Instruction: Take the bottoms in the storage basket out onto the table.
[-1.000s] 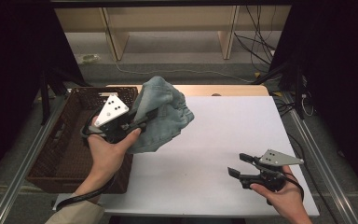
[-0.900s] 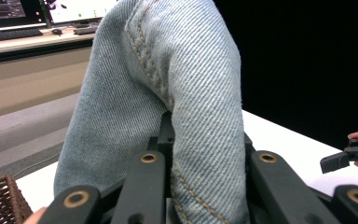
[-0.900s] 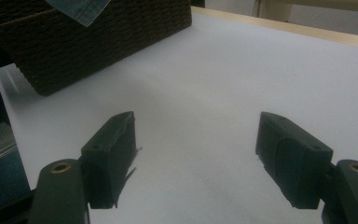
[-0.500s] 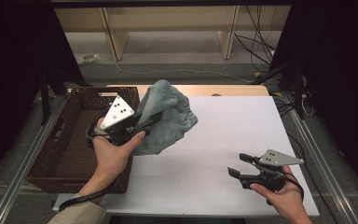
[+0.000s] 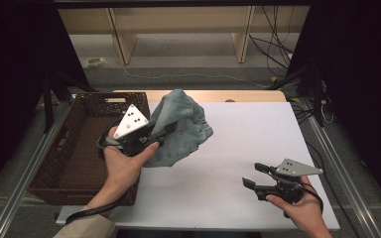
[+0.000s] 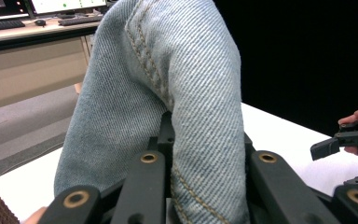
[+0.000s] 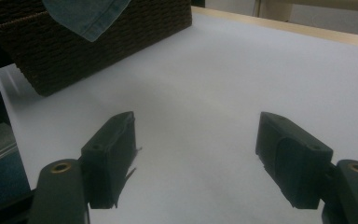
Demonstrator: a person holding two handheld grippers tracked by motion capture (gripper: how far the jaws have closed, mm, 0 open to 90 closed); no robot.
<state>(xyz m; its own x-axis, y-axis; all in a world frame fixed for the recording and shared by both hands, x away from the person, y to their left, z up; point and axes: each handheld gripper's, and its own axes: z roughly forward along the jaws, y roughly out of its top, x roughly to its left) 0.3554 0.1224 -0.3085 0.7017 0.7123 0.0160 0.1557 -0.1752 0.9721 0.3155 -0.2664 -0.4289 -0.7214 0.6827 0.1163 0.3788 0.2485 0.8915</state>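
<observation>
Left claw [image 5: 166, 130] clamps denim cloth [image 5: 181, 126] beside basket [image 5: 79, 148]; right claw [image 5: 252, 174] agape, empty, near table edge.

A white table [image 5: 258, 144] carries a dark wicker basket [image 5: 74, 148] at its left edge.

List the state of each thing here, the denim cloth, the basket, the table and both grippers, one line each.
denim cloth: bunched, lifted off the table, clamped in the left gripper.
left gripper: shut on the denim cloth.
right gripper: open, nothing between its jaws, low over the table.
wicker basket: upright at the table's left edge, no items visible inside.
white table: bare around the right gripper.
</observation>
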